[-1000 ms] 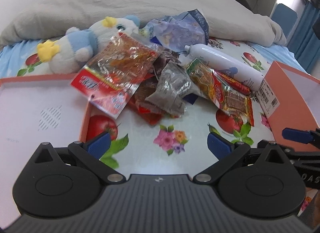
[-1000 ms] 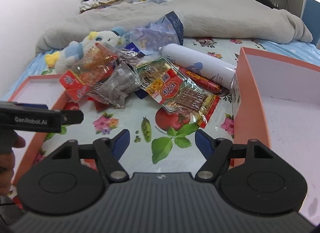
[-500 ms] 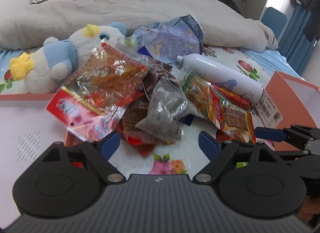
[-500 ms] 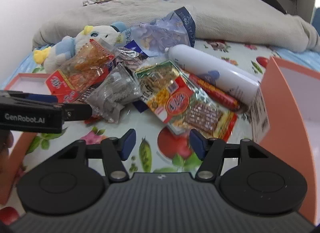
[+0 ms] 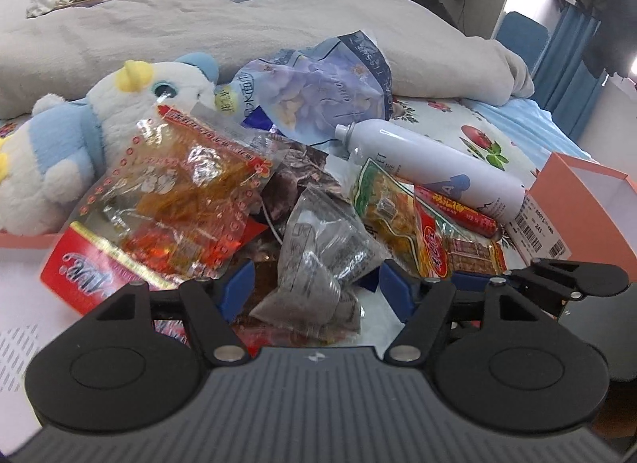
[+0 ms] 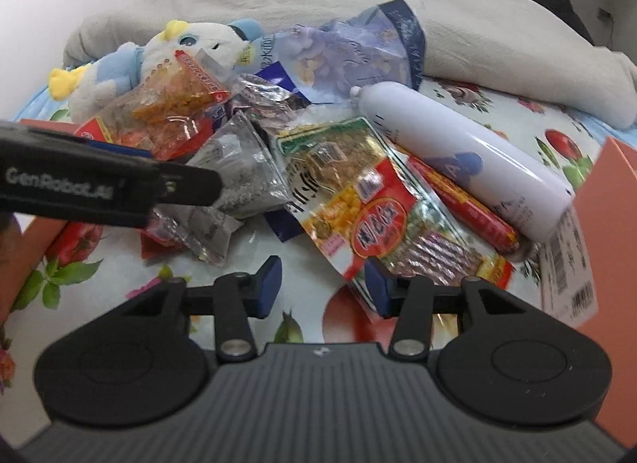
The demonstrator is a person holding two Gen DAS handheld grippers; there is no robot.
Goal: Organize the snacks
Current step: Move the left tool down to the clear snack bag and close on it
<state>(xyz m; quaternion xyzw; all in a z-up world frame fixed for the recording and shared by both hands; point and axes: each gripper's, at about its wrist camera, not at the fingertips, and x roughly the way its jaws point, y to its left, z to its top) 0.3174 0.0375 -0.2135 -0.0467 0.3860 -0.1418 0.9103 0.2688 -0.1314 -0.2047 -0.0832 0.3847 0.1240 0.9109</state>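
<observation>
A heap of snack packets lies on the flowered bedsheet. My left gripper [image 5: 316,290] is open, its jaws on either side of a clear grey packet [image 5: 318,264]; touch cannot be told. A red-and-clear packet [image 5: 167,208] lies to its left. My right gripper [image 6: 322,288] is open at the near corner of a green-and-red packet [image 6: 358,200], with a red sausage stick [image 6: 466,204] beyond. The left gripper's body [image 6: 99,188] crosses the right wrist view. The grey packet [image 6: 239,168] shows there too.
A white bottle [image 6: 466,152] lies at the right, a blue-purple bag [image 5: 318,88] and a plush bird [image 5: 79,144] behind the heap. An orange box [image 5: 585,200] stands at the right, an orange tray [image 5: 24,288] at the left. A grey duvet [image 5: 239,25] lies behind.
Both grippers have moved forward into the heap. The left one has come over the grey packet; the right one has reached the green-and-red packet's corner. Both stay open.
</observation>
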